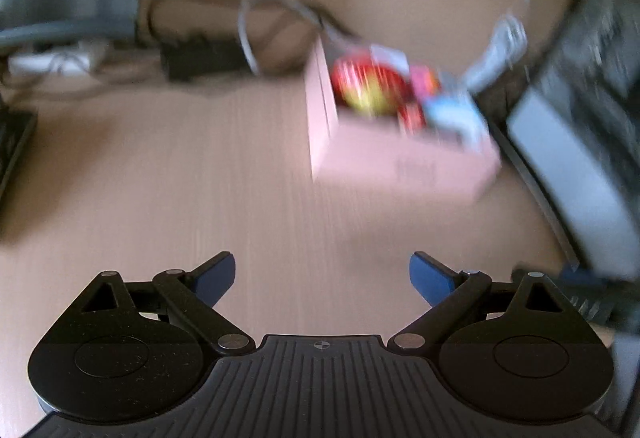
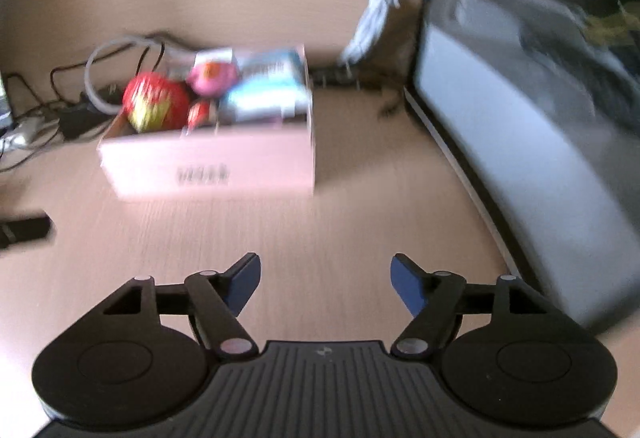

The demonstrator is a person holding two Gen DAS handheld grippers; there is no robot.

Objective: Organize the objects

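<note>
- Right wrist view: pink box (image 2: pixel 208 162) sits on the surface (image 2: pixel 320 238), filled with wrapped items, apparently light cardboard; grip a side wall.
- Right tool (image 2: pixel 325 280) and left tool (image 1: pixel 322 278): both released, empty.

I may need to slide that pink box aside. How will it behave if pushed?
The pink box sits flat and wide on the wooden desk, so it should slide rather than tip. It looks like light cardboard, so its walls may flex. The round red-and-yellow item on top could roll.
</note>
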